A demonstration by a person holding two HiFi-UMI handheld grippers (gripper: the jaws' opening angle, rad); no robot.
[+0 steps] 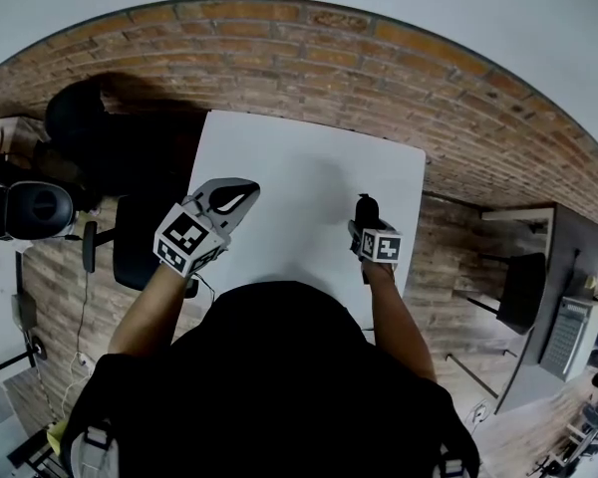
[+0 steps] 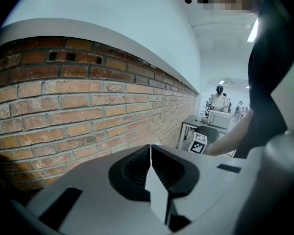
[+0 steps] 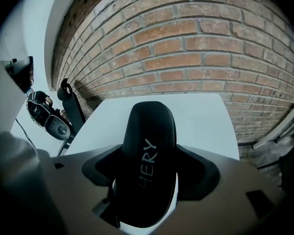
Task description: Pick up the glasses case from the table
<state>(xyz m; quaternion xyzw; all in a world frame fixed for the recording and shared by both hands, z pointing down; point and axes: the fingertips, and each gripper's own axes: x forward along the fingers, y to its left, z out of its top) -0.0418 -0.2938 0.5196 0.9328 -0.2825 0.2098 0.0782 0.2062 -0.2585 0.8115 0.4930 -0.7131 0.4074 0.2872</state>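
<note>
left gripper over desk left edge, aimed shallowly down toward brick wall, jaws pressed together, nothing between | right gripper near desk right edge, pitched steeply down, jaws wide, clamped on black glasses case lengthwise, over desk | white lettering on case shows only in right gripper view

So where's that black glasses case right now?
The black oval glasses case is clamped in the right hand-held gripper, over the right part of the white table in the head view.
</note>
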